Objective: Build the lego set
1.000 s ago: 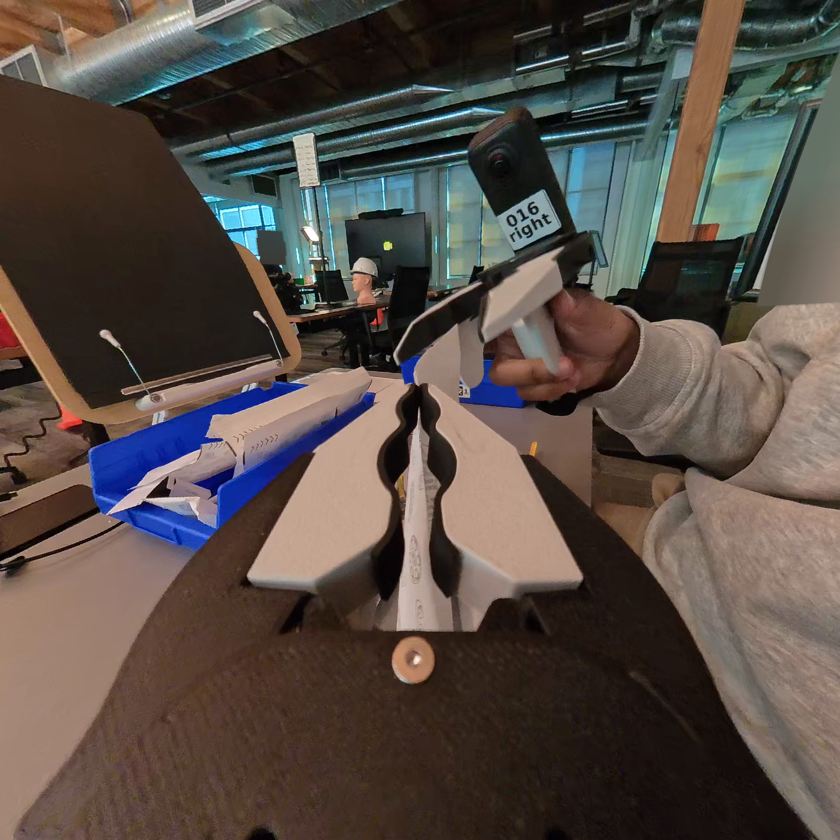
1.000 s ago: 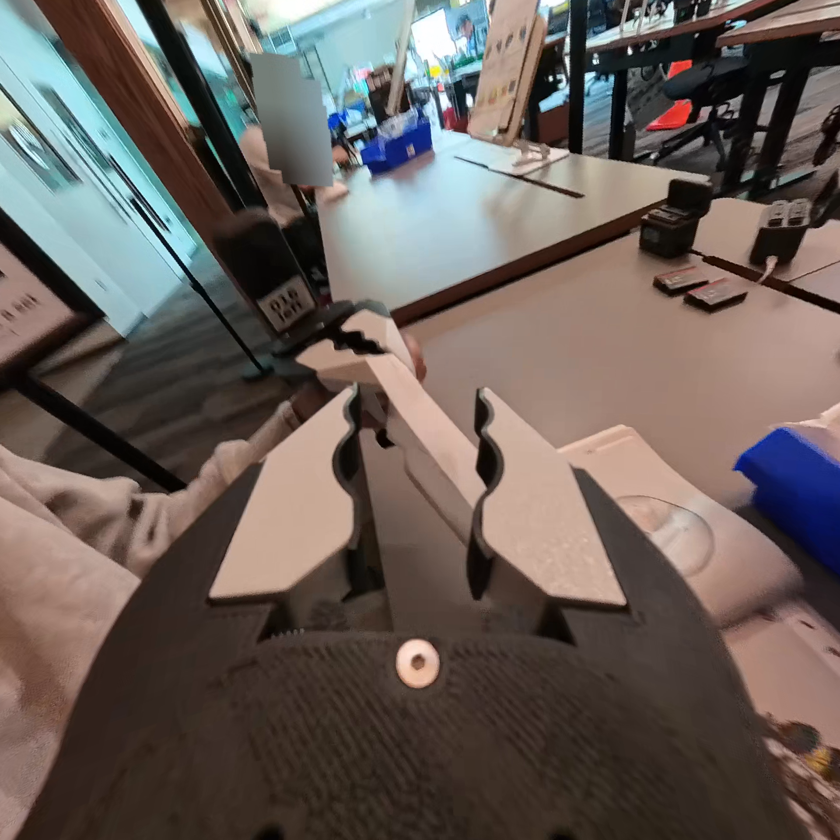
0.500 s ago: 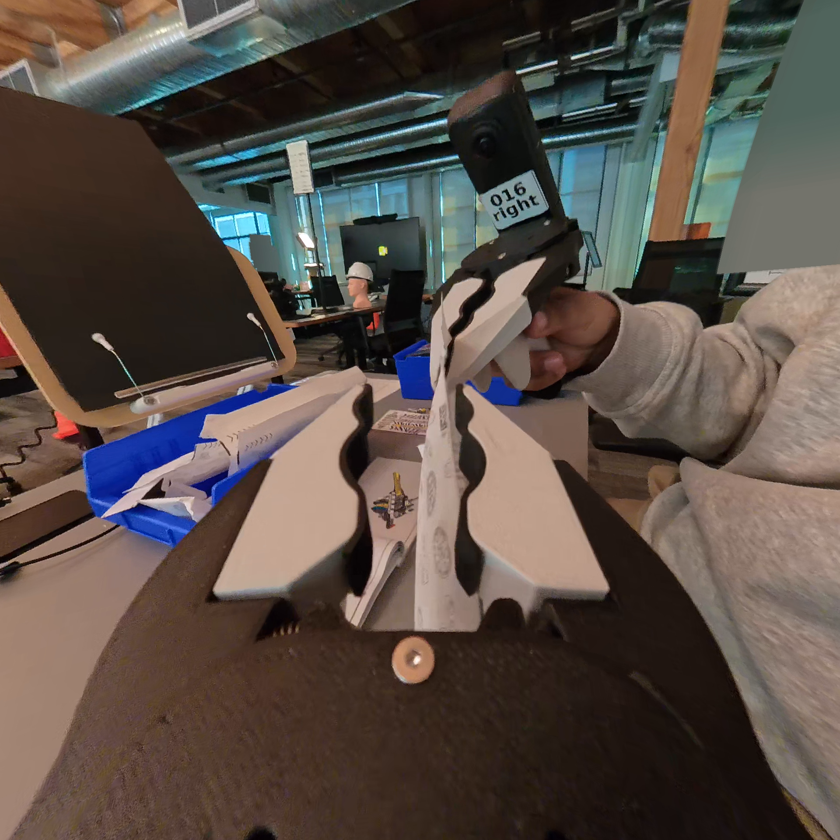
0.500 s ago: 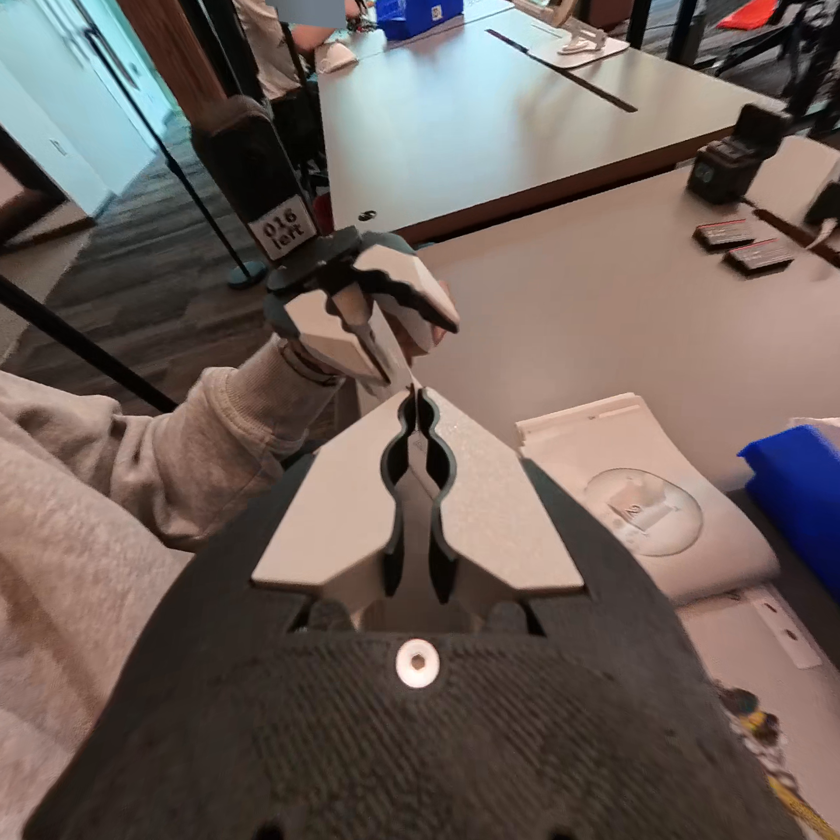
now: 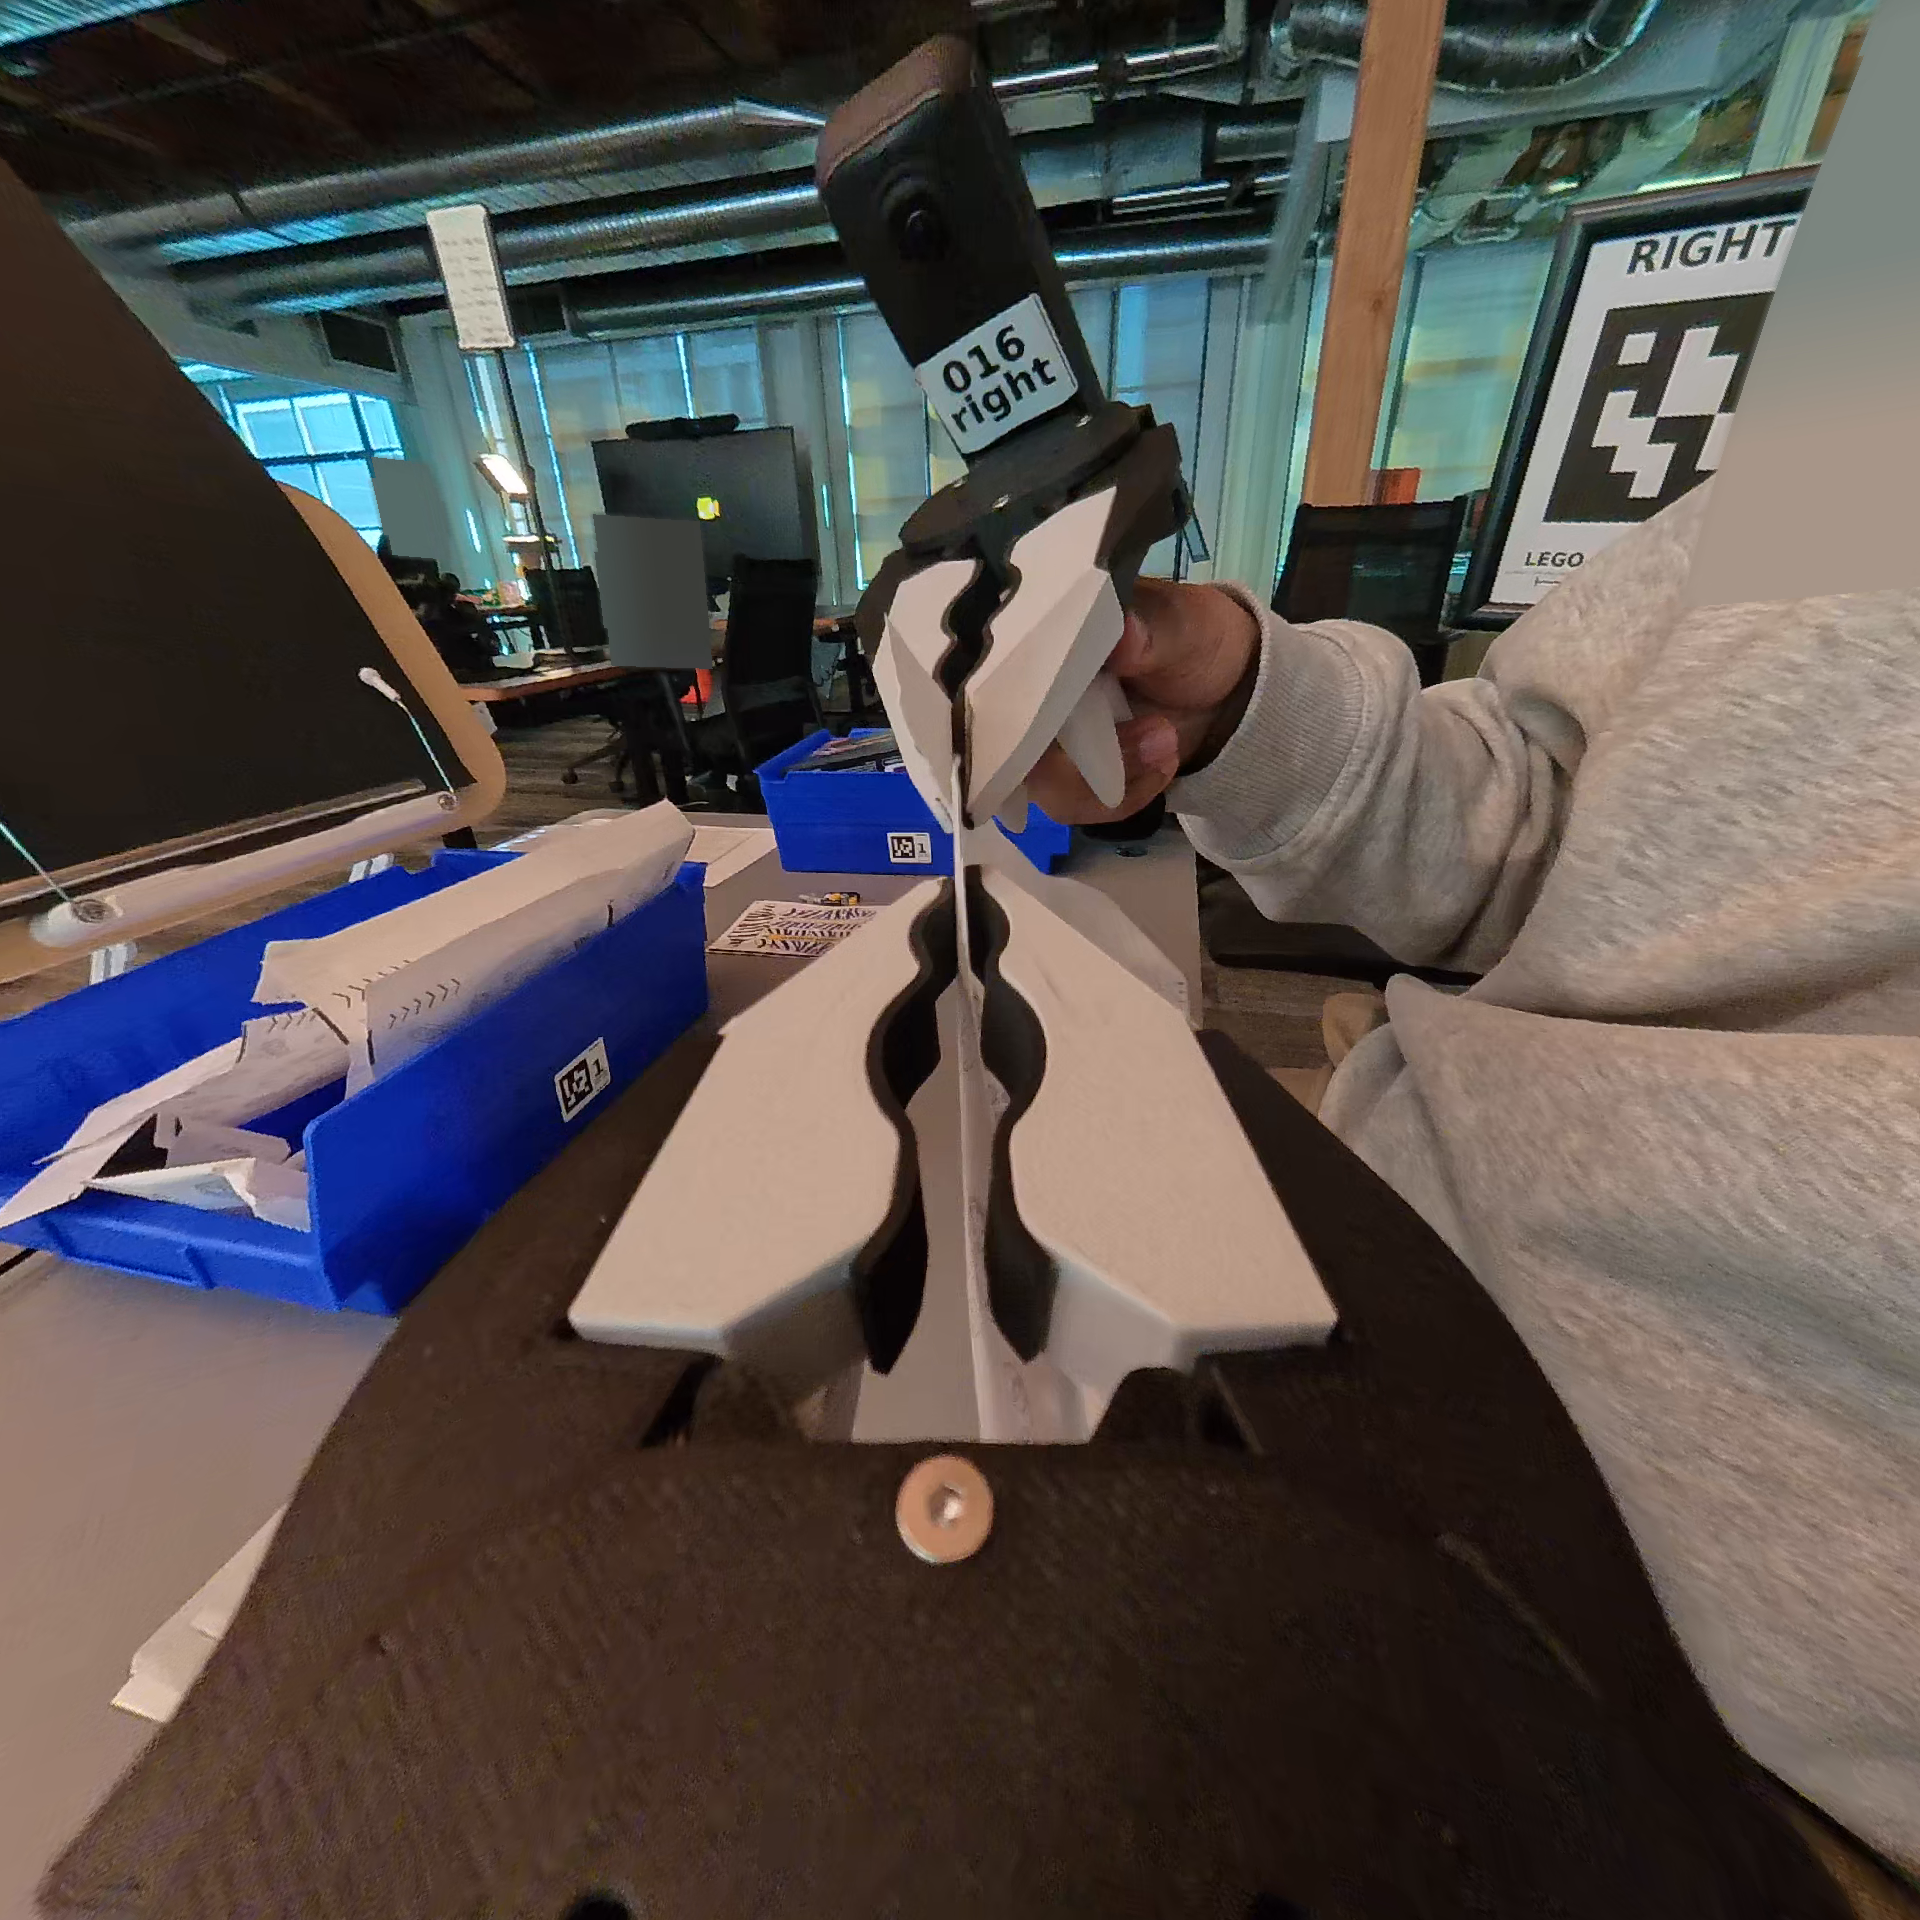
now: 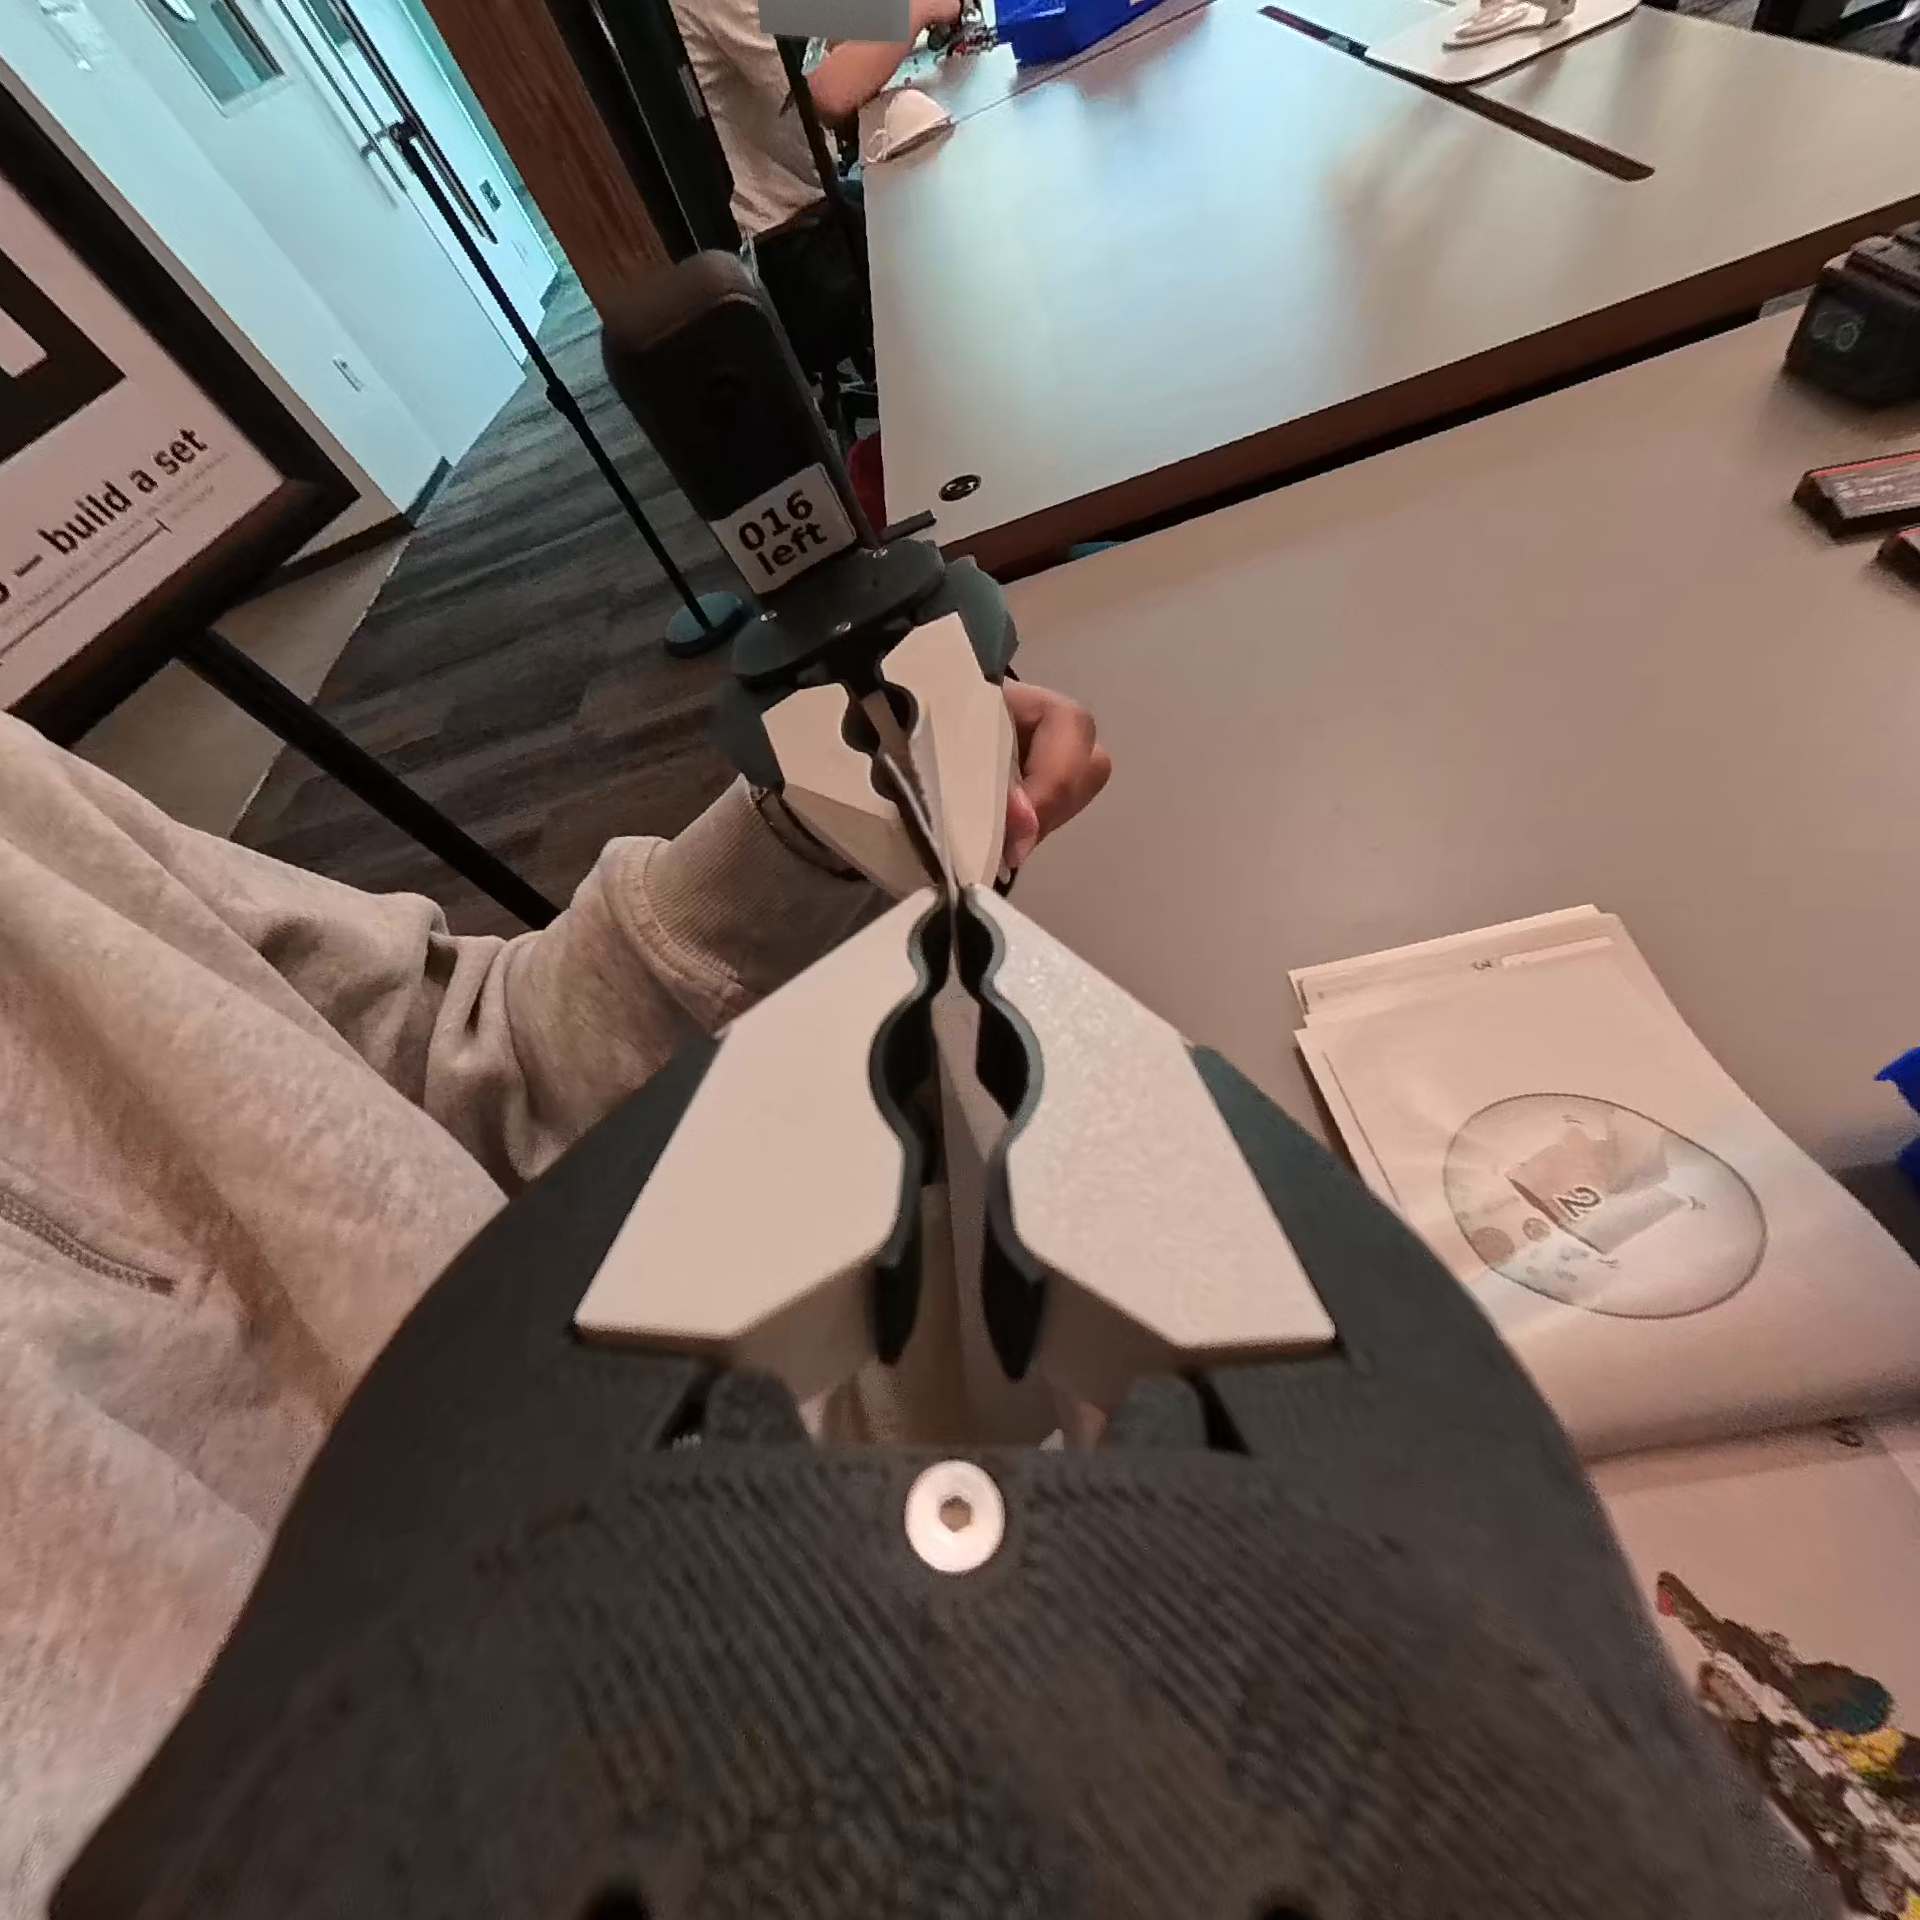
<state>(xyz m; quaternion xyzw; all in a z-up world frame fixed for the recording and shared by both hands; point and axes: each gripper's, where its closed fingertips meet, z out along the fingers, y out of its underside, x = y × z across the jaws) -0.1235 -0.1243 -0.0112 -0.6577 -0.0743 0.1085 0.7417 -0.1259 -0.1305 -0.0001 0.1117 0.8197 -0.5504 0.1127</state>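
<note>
Left hand-held gripper (image 5: 961,914): jaws closed down on a thin white paper bag (image 5: 971,1195) that runs edge-on between its fingers; it is held up above the worktop (image 5: 125,1455).
Right hand-held gripper (image 6: 951,920): jaws likewise pressed together on the same paper bag, tip to tip with the left one; in the left wrist view it hangs point-down from a hand (image 5: 1164,686) in a grey sleeve.
Paper bag: stretched between the two grippers, off the worktop; what it holds cannot be made out, and only its edge and a faint print show.
Near blue bin (image 5: 436,1132): on the worktop to the left of the left gripper, filled with torn white paper wrappers (image 5: 416,987); anything beneath them is hidden.
Far blue bin (image 5: 852,821): toward the worktop's far edge, partly behind the right gripper; its contents are dark and too small to tell.
Instruction booklets (image 6: 1538,1174): lying flat on the worktop to the right of the right gripper, lower pages cut off by the frame edge.
Small printed sheet (image 5: 795,925): flat between the two bins, pattern unclear.
Book stand (image 5: 208,665): behind the near bin, cut off at the left edge.
</note>
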